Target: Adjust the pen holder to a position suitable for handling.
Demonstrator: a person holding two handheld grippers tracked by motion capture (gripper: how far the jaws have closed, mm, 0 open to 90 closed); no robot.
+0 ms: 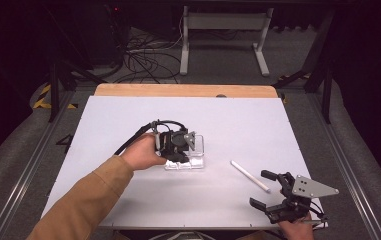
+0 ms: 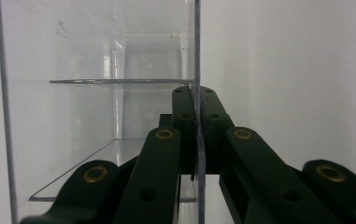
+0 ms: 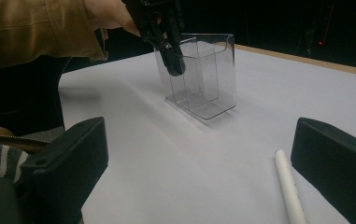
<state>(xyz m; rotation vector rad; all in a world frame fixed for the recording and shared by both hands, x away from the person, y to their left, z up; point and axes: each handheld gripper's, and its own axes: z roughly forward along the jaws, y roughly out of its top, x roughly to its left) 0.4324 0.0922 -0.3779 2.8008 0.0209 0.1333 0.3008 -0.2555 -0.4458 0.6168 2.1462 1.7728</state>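
Left gripper (image 1: 182,150): we see its jaws pinched tight on one clear wall of the plastic box (image 1: 197,150), one jaw inside the box, one outside. In the left gripper view the wall (image 2: 197,56) runs straight up between the two jaws, and a thin clear divider (image 2: 119,81) crosses the inside of the box. The left hand (image 1: 142,152) sits on the near-left side of the box, tan sleeve (image 1: 85,202) trailing back from it.

The box stands upright on the white table (image 1: 128,120), roughly at its middle. From the right gripper view we note the left gripper (image 3: 166,44) coming down onto the box's rim.

Right gripper (image 1: 265,192): jaws spread wide, holding nothing, well to the right of the box near the table's front edge. A white stick (image 1: 249,175) lies flat between box and right gripper, close to the gripper's jaws; in the right gripper view the stick (image 3: 290,191) lies just beside one jaw.
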